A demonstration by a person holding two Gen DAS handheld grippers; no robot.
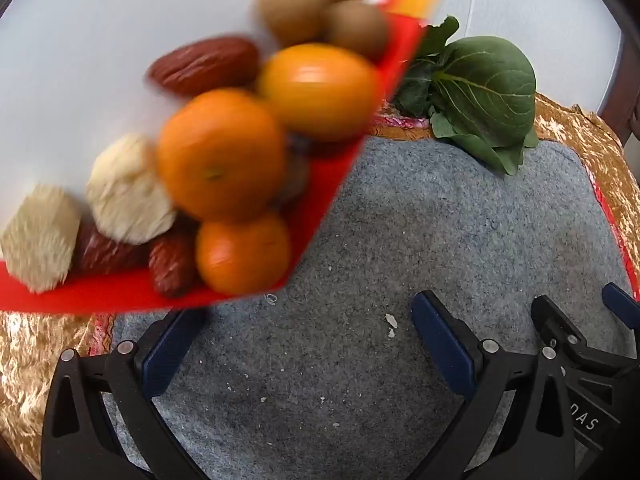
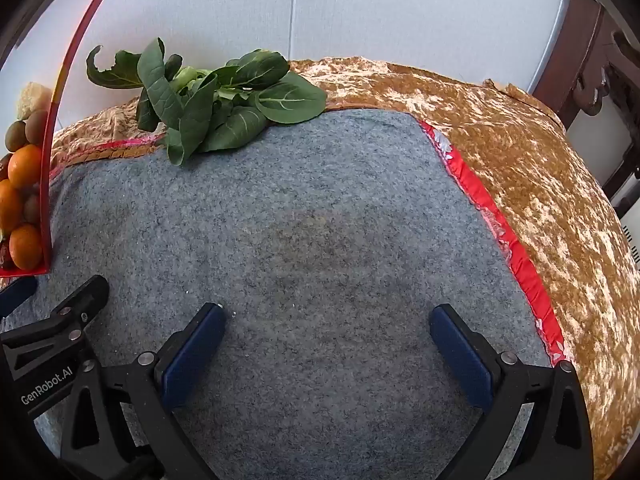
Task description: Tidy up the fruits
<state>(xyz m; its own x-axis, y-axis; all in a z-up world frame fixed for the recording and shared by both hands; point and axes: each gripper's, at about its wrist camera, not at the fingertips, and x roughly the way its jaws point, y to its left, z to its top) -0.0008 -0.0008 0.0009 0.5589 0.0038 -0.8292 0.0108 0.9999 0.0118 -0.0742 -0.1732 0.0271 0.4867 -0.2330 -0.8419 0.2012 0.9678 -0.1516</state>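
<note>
the fruits sit heaped in a red tray off to my left: three mandarins, the biggest on top of the pile, brown kiwis behind, wrinkled red dates and pale fuzzy balls i cannot name. i judge the mandarins light and thin-skinned, firm enough for a gentle squeeze across the middle; the kiwis look soft under a fuzzy skin, the dates small, stiff and apt to slip, so i would take each across its widest part. the pile looks loose and may roll when one piece is lifted. my left gripper is spread wide with nothing between its fingers, its left finger just under the tray's near corner, the fruit above and beyond it. my right gripper is equally spread and empty over the grey felt mat, well apart from the tray at the left edge of its view. leafy greens lie at the mat's far edge, on the gold cloth.
</note>
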